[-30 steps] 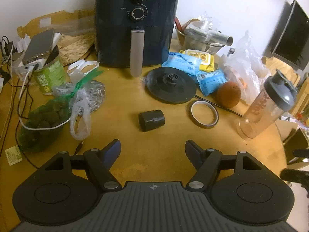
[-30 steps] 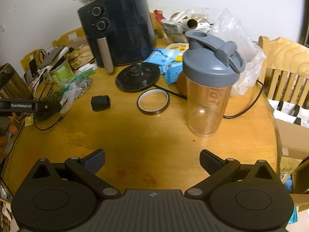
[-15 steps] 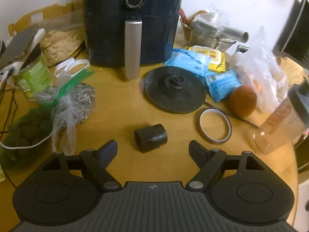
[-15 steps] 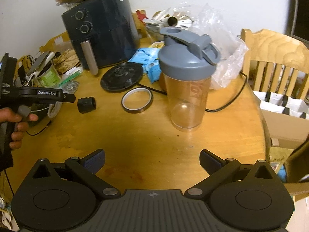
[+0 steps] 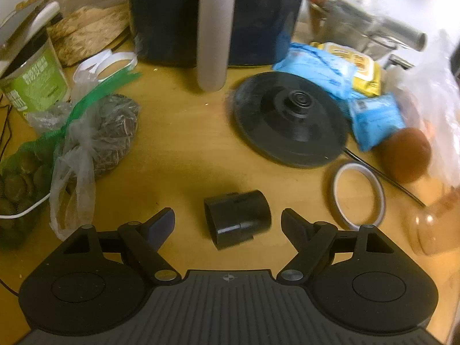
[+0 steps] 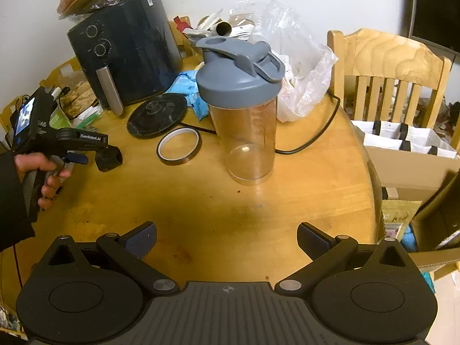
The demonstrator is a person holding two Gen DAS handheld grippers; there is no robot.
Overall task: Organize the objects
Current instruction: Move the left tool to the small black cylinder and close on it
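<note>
1. The left gripper is spread wide, with the black cap lying on its side on the table between its fingers, touching neither.
2. The tape ring lies flat just right of the cap, near the kettle base.
3. The right gripper is spread too, holding nothing, low over bare table.
4. The shaker stands upright ahead of it.

White lettering on the left gripper's arm, near the tape ring, seems to read "GenRobot.AI". Left of the tape ring, the green can carries white print too blurred to read. The packets beyond the ring show no legible print.
</note>
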